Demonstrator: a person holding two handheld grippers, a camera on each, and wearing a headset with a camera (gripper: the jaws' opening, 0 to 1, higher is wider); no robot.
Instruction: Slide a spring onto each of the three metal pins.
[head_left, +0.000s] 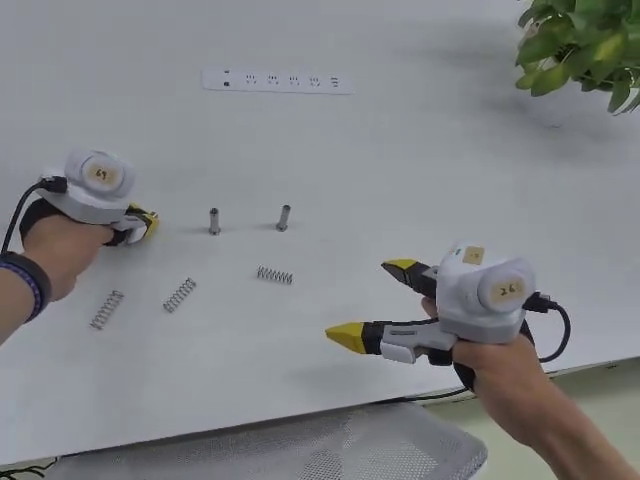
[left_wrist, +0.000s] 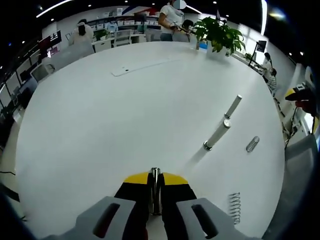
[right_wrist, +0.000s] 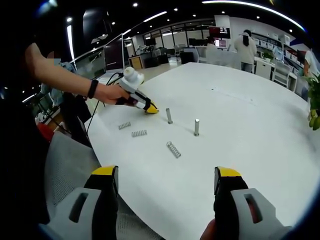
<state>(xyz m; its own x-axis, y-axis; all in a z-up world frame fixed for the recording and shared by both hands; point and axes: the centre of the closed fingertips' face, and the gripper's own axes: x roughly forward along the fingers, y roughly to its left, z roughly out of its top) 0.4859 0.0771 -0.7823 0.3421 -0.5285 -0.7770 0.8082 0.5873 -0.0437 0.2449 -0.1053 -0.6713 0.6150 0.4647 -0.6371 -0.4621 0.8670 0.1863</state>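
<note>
Two metal pins (head_left: 214, 221) (head_left: 283, 217) stand upright on the white table (head_left: 400, 150). A third pin (left_wrist: 155, 186) sits between the shut jaws of my left gripper (left_wrist: 155, 176), which rests at the table's left (head_left: 148, 223). Three springs lie loose in front of the pins: one at the left (head_left: 107, 309), one in the middle (head_left: 180, 294), one on the right (head_left: 274, 275). My right gripper (head_left: 372, 301) hovers open near the front edge with nothing between its fingers. In the right gripper view (right_wrist: 166, 175) the nearest spring (right_wrist: 173, 149) lies ahead of it.
A white power strip (head_left: 277, 80) lies at the back of the table. A green plant (head_left: 585, 50) stands at the back right. A mesh chair back (head_left: 330, 450) shows below the table's front edge. People and desks fill the room behind.
</note>
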